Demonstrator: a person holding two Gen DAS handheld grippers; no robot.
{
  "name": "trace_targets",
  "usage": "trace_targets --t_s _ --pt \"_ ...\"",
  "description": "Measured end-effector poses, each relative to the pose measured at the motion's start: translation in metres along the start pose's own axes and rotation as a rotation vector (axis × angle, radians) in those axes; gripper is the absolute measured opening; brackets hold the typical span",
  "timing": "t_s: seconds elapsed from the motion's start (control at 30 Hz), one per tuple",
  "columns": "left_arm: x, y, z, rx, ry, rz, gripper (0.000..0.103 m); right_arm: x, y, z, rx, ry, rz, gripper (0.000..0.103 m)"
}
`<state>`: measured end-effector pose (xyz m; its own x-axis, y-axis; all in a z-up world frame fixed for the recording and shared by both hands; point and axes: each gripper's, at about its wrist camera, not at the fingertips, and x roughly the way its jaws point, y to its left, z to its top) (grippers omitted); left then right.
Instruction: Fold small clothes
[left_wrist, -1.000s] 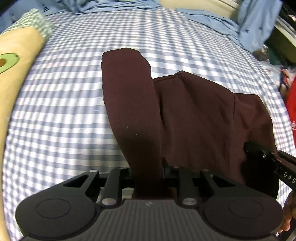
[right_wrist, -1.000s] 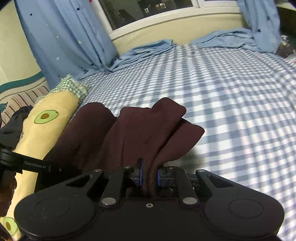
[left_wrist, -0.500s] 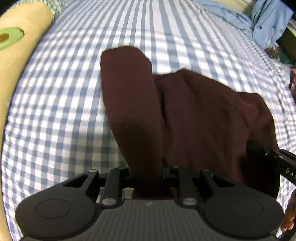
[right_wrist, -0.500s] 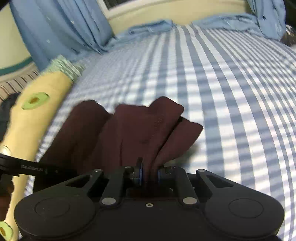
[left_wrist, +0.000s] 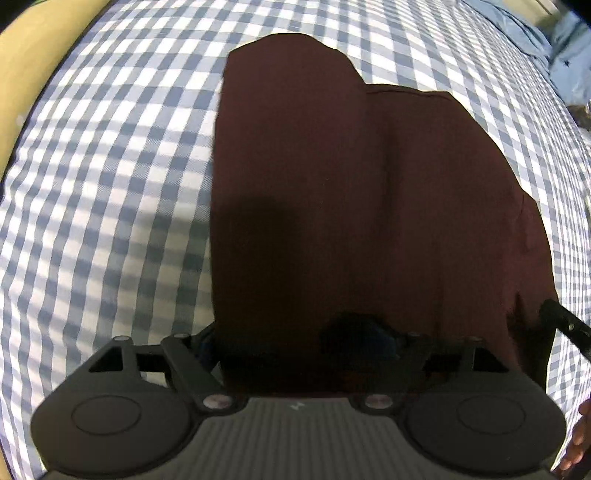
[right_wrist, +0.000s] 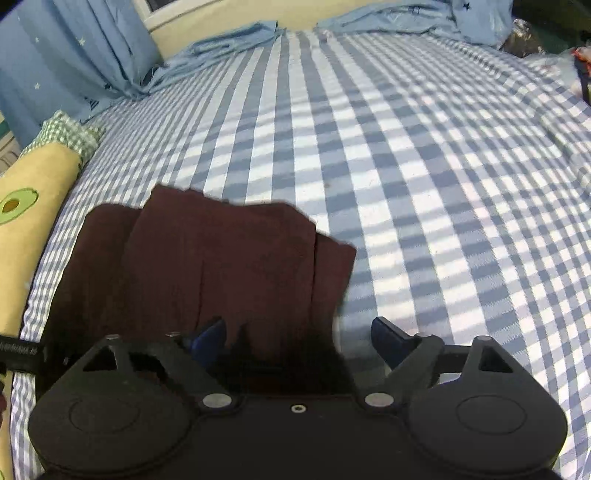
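A dark maroon garment lies folded flat on the blue-and-white checked bed sheet. It also shows in the right wrist view. My left gripper is open, its jaws spread wide over the garment's near edge, with the cloth covering the fingertips. My right gripper is open, its blue-padded fingers apart over the garment's near right corner. The tip of the other gripper shows at the right edge of the left wrist view.
A yellow avocado-print pillow lies along the left side of the bed, with a green checked cloth at its far end. Blue curtains and bunched blue fabric lie at the head of the bed.
Both grippers lowered the garment onto the sheet and opened, letting go of it. The cloth now lies flat instead of hanging in folds from the jaws.
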<state>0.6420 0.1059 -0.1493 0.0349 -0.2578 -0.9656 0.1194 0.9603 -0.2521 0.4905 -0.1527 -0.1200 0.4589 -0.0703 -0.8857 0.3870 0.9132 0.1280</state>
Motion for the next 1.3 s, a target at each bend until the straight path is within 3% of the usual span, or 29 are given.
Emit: trace_targets --t_s 0.1,0.2,0.33,0.37,0.47,0.53,0.77,0.93,1.07,1.2,1.3 --pt "-0.008 0.007 -0.011 -0.026 -0.027 0.035 0.091 -0.002 0.006 0.01 -0.026 -0.06 -0.003 0.086" --pt "-0.02 0.01 -0.017 -0.054 -0.061 0.048 0.096 0.0 0.01 0.019 -0.062 -0.098 0.003 0.076" --pt "-0.034 0.011 -0.025 -0.067 -0.099 0.076 0.098 0.015 0.014 0.029 -0.1 -0.072 0.01 0.052" --pt "-0.038 0.011 -0.026 -0.069 -0.106 0.081 0.099 0.02 0.014 0.03 -0.102 -0.057 0.006 0.036" --pt "-0.046 0.012 -0.033 -0.074 -0.124 0.101 0.1 0.028 0.015 0.029 -0.133 -0.03 -0.025 0.007" --pt "-0.051 0.013 -0.035 -0.071 -0.134 0.11 0.1 0.027 0.01 0.028 -0.138 -0.028 -0.022 0.004" --pt "-0.073 0.014 -0.046 -0.063 -0.198 0.146 0.1 0.024 -0.001 0.019 -0.183 -0.011 -0.086 0.001" --pt "-0.089 0.01 -0.056 -0.037 -0.254 0.177 0.1 0.016 -0.009 0.017 -0.129 -0.013 -0.086 0.003" --pt "-0.105 0.006 -0.065 -0.013 -0.323 0.203 0.102 -0.005 -0.013 0.006 -0.106 -0.044 -0.058 0.017" --pt "-0.117 0.002 -0.075 0.012 -0.383 0.227 0.102 -0.032 -0.007 -0.007 -0.114 -0.108 -0.04 0.021" --pt "-0.123 -0.003 -0.084 0.041 -0.424 0.249 0.102 -0.054 0.0 -0.016 -0.113 -0.168 -0.036 0.04"
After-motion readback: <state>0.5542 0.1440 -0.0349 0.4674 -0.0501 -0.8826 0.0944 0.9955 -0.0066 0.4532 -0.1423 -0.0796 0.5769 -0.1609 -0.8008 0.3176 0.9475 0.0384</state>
